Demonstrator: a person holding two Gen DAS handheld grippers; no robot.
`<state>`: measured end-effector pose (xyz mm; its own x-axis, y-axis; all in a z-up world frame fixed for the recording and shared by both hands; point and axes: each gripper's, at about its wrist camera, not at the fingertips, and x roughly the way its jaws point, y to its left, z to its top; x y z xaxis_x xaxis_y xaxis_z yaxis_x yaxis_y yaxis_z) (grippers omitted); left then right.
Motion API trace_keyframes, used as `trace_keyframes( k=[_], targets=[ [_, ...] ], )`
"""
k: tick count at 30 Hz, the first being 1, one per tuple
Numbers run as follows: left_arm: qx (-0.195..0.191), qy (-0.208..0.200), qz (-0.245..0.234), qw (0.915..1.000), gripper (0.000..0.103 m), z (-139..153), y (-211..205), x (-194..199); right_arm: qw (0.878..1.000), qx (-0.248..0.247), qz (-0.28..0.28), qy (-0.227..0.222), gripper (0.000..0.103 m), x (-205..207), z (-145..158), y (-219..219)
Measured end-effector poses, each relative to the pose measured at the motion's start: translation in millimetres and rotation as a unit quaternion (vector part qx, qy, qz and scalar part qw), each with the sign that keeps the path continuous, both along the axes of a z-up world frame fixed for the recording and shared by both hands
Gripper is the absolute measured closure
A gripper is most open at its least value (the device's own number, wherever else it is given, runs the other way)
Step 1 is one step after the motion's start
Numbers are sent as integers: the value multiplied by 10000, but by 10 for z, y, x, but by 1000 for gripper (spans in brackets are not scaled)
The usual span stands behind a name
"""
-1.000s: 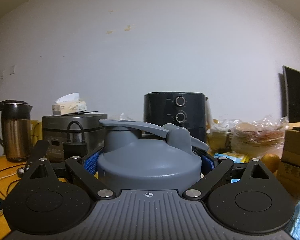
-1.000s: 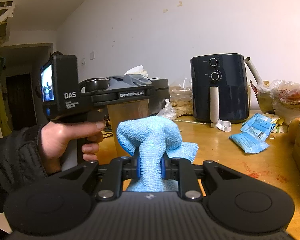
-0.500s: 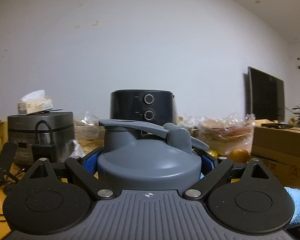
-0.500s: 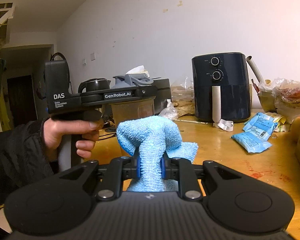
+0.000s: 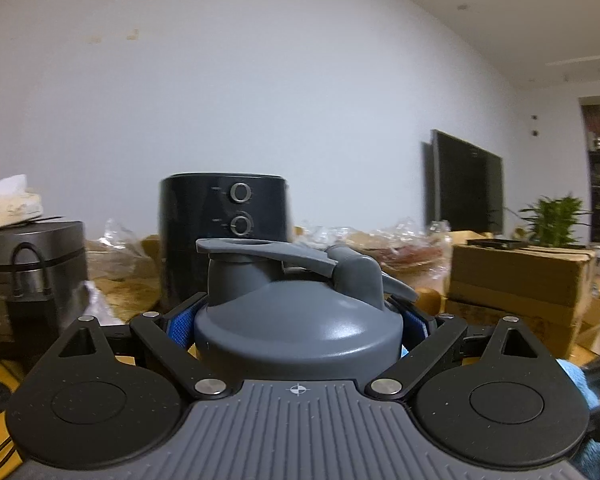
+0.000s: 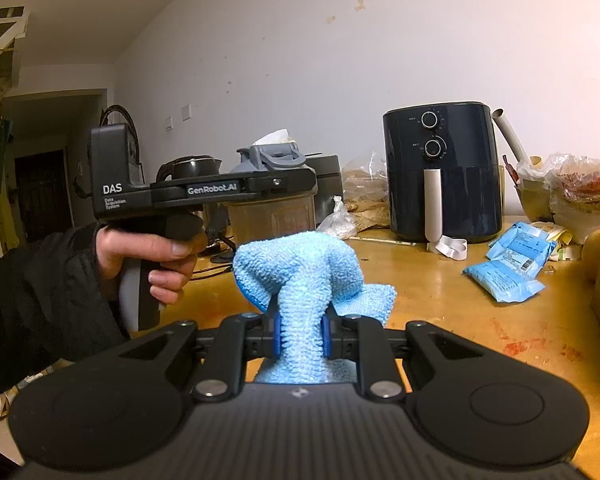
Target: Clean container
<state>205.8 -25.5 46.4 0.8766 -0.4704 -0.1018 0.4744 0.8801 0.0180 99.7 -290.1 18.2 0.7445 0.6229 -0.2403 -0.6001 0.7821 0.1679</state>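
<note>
The left gripper (image 6: pixel 284 182) carries white lettering: "DAS" on its rear block at the left, "GenRobot.AI" along its side bar. Smaller print beneath "DAS" is too small to read.

The container (image 5: pixel 298 334) hides its body below the grey lid behind the left tongs (image 5: pixel 298 320) — while the tissue box (image 5: pixel 8 206) is cut by the frame's edge.
</note>
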Motion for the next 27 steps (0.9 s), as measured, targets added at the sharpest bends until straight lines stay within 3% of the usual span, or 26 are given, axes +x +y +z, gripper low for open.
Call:
trace_keyframes(
  k=[13,27],
  targets=[
    [31,43,-924,9957,8,-27,196,155,10000,17,-25,40,85,13,-7,-6],
    [66,42,-959,9954,8,-56,190,173,10000,-22,-2,33,85,62,23,36]
  ],
)
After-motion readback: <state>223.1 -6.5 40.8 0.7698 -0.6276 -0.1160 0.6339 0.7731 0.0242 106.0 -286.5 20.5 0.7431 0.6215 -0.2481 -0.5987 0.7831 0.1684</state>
